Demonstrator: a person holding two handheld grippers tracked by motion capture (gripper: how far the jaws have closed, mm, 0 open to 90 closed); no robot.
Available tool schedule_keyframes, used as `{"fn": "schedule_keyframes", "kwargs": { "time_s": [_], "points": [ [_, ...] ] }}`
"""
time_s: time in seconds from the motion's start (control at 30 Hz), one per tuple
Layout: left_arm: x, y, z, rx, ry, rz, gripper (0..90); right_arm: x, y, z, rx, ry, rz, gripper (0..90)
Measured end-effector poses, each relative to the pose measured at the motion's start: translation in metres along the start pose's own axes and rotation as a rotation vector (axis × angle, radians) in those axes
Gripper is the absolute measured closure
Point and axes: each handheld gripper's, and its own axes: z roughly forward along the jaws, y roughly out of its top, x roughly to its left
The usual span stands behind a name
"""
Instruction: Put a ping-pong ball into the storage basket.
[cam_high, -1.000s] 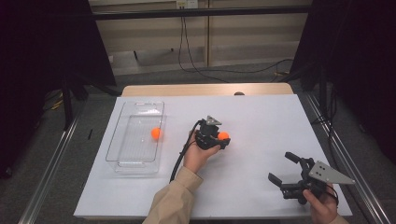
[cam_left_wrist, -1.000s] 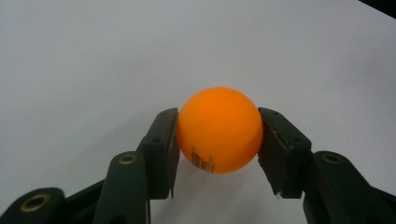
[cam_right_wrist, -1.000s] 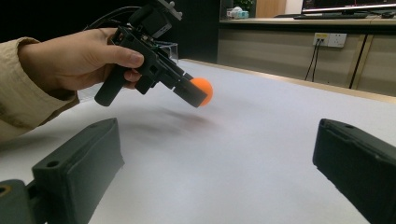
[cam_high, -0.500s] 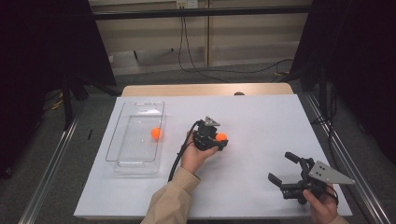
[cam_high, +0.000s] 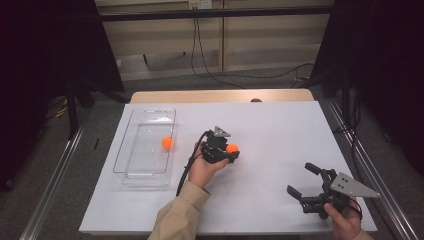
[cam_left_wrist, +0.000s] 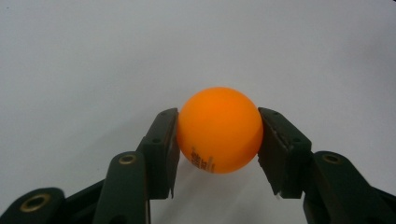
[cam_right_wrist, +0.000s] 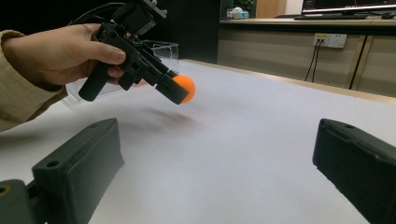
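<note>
1. High view: the left gripper (cam_high: 227, 151) holds an orange ball (cam_high: 232, 148) above the middle of the white counter (cam_high: 280, 130), its jaws pinching the ball. To its left stands a clear tray (cam_high: 145, 175) with a second ball (cam_high: 167, 143) inside. The step in hand looks like the carry from pickup to tray. The next move calls for a swing left until the ball is over the tray, then a low release so it does not bounce out. The right gripper (cam_high: 305, 181) rests near the counter's lower right corner with its jaws spread.

2. Left gripper view: the ball (cam_left_wrist: 219, 129) sits between the two black pads, pressed at both sides, clear of the counter below. It is a smooth, matt sphere, light and hard by the look of it, with small dark print low on its face. The pads are flat and ribbed at the edge.

3. Right gripper view: this gripper's blocky black jaws stand wide with nothing between them. Beyond, the hand (cam_right_wrist: 56, 56) tilts the left gripper down, the ball (cam_right_wrist: 185, 87) at its tip above the smooth counter, with the glossy, thin-walled tray (cam_right_wrist: 163, 49) behind.
</note>
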Motion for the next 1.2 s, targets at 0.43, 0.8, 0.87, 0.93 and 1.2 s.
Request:
{"fn": "schedule_keyframes", "kwargs": {
  "time_s": [0.43,0.8,0.87,0.93,1.2],
  "points": [
    [0.002,0.0,-0.013,-0.009,-0.014,-0.002,50.9,0.001,0.0,0.001,0.004,0.005,-0.006,1.0],
    [0.005,0.0,-0.02,-0.005,-0.023,-0.007,50.9,0.001,0.0,0.001,0.005,0.003,-0.005,1.1],
    [0.005,0.0,-0.021,-0.007,-0.023,-0.007,50.9,0.001,0.0,0.001,0.005,0.001,-0.004,1.0],
    [0.005,0.0,-0.021,-0.009,-0.022,-0.006,50.9,0.001,0.0,0.001,0.005,0.002,-0.005,1.0],
    [0.005,0.001,-0.029,-0.013,-0.024,-0.007,50.9,0.001,0.0,0.001,0.005,0.004,-0.008,1.0]
  ]
}}
